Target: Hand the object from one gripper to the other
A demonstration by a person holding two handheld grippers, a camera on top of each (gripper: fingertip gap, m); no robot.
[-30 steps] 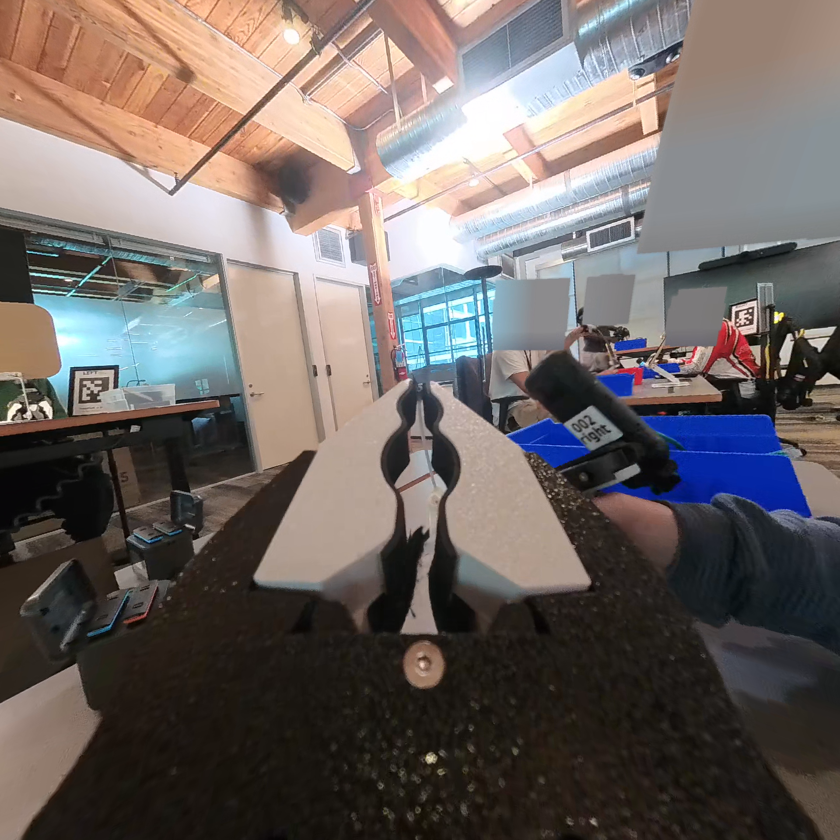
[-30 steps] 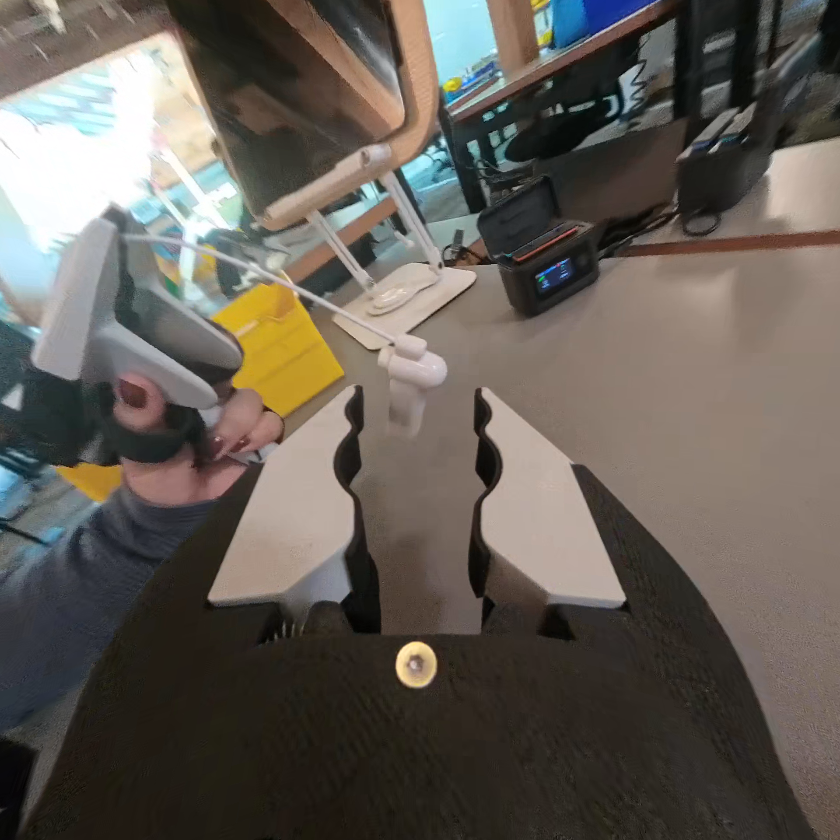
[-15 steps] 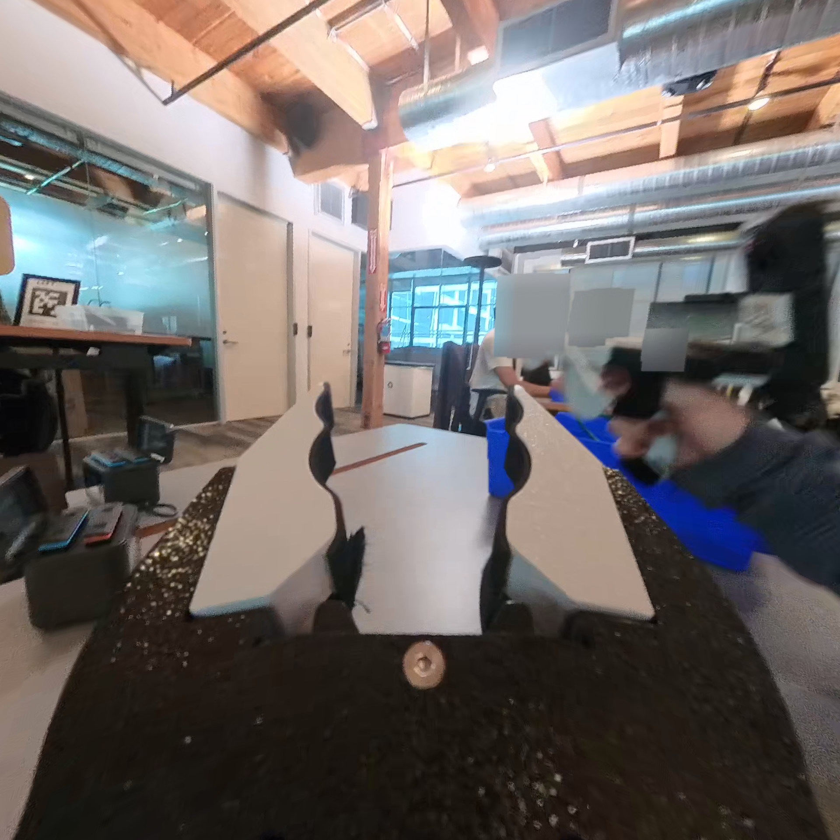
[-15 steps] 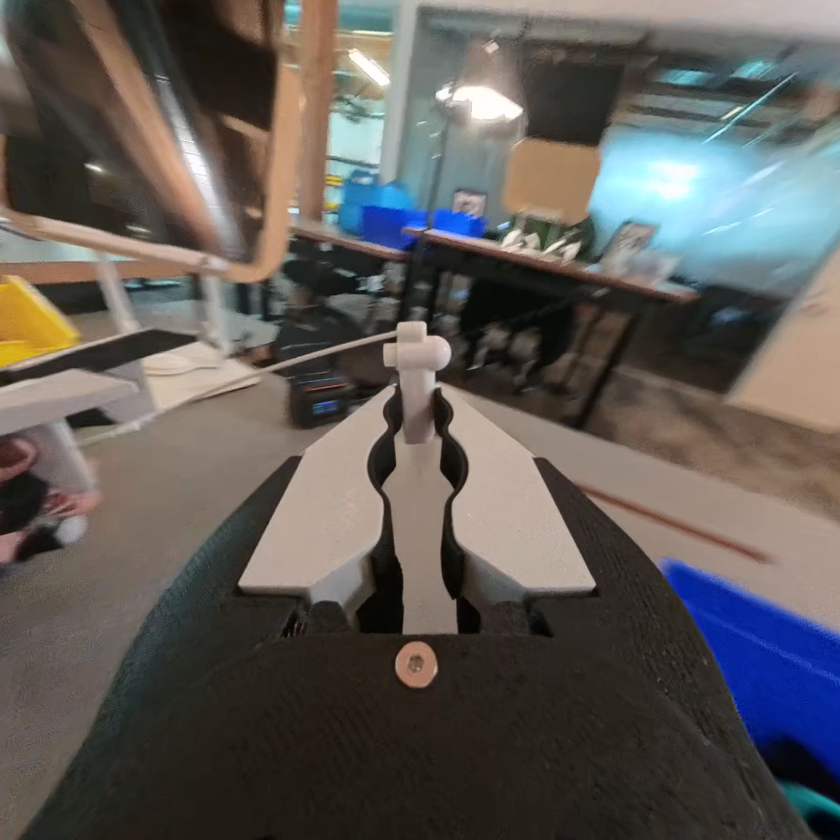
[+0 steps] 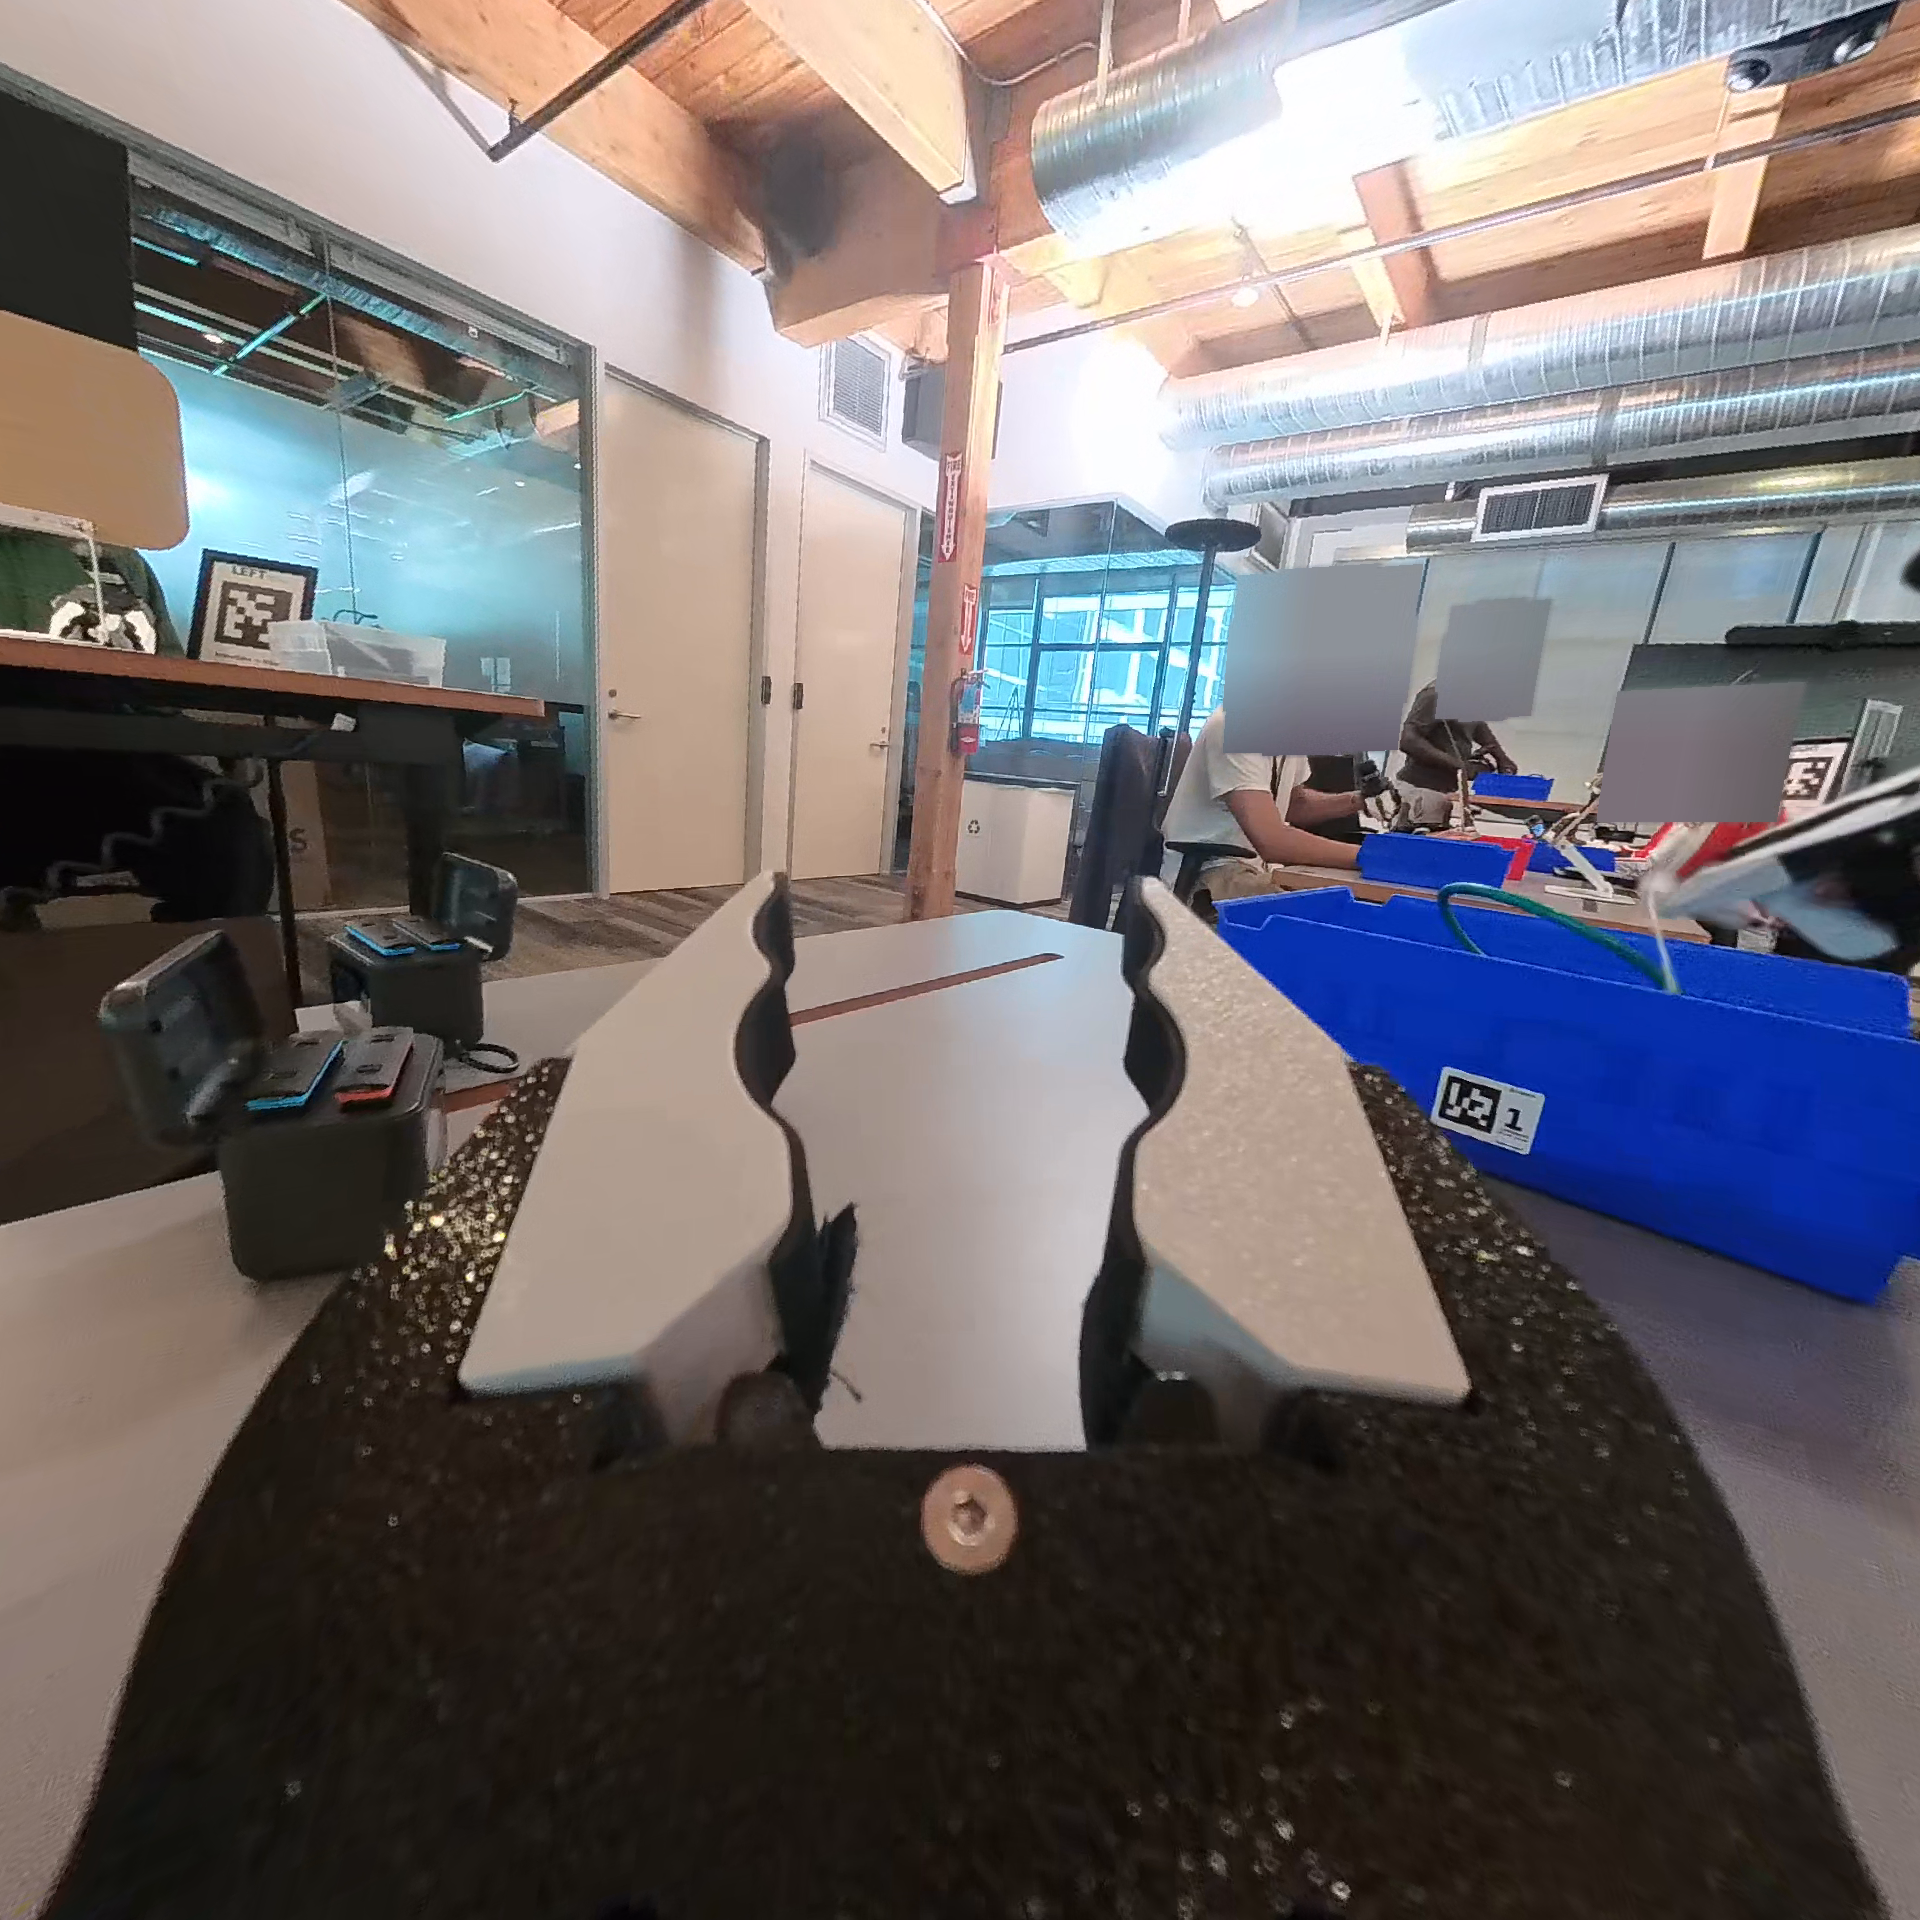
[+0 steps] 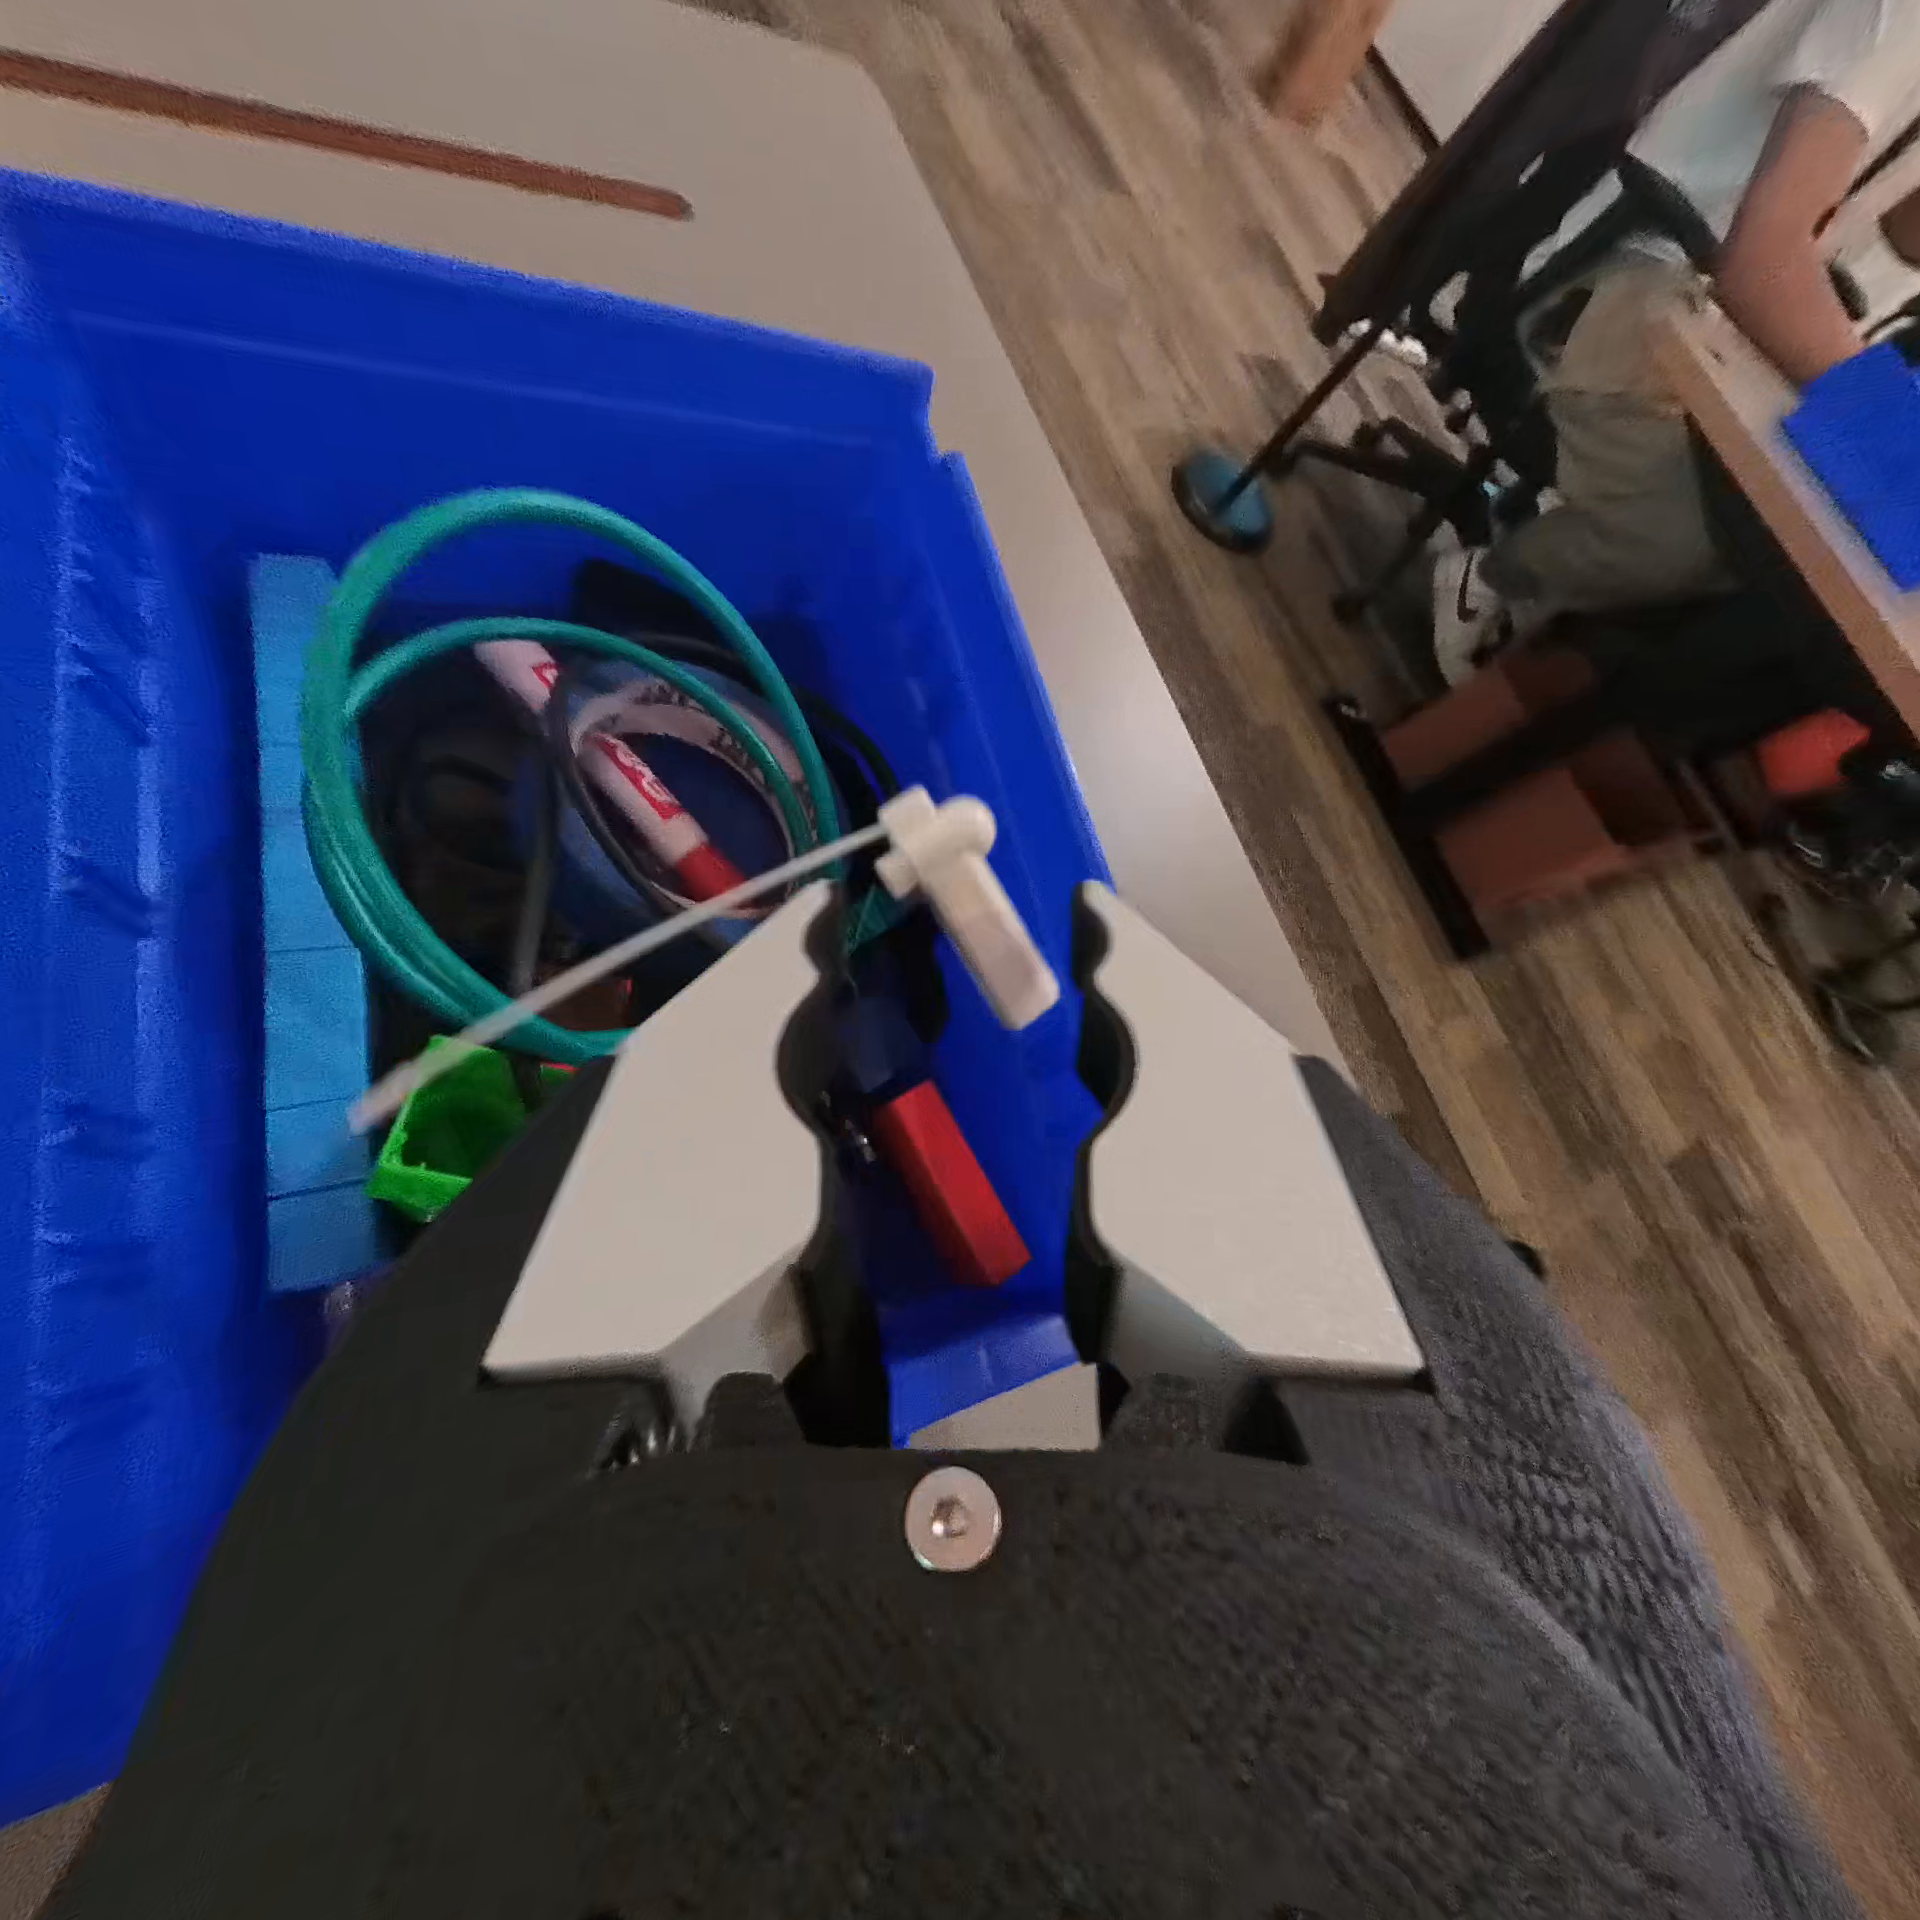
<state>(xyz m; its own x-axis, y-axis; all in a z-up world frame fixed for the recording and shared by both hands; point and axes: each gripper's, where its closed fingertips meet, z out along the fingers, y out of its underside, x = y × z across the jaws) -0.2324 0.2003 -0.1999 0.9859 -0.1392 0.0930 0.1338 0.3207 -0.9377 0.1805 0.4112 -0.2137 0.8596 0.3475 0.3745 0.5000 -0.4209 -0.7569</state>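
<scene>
The object is a small white plastic piece (image 6: 961,894) with a thin white rod sticking out to the left. It hangs tilted just past the tips of my right gripper (image 6: 954,896), whose jaws stand apart and do not pinch it. It is above the open blue bin (image 6: 187,436). My left gripper (image 5: 956,885) is open and empty, held low over the grey table (image 5: 935,1039). In the left wrist view the right gripper (image 5: 1808,883) shows blurred at the far right edge, above the blue bin (image 5: 1558,1060).
The bin holds a green cable coil (image 6: 343,665), a red-capped marker (image 6: 644,790), a tape roll, a red block (image 6: 945,1184) and a green piece (image 6: 447,1127). Two dark charger cases (image 5: 322,1143) stand left of the left gripper. The wooden floor (image 6: 1455,1039) lies past the table's edge. People sit at far tables. My right fingertips sit around 45 centimetres from my left ones.
The left gripper opened and let go of the white piece. The right gripper closed on it, swung over the blue bin, and now stands open with the piece loose at its tips.
</scene>
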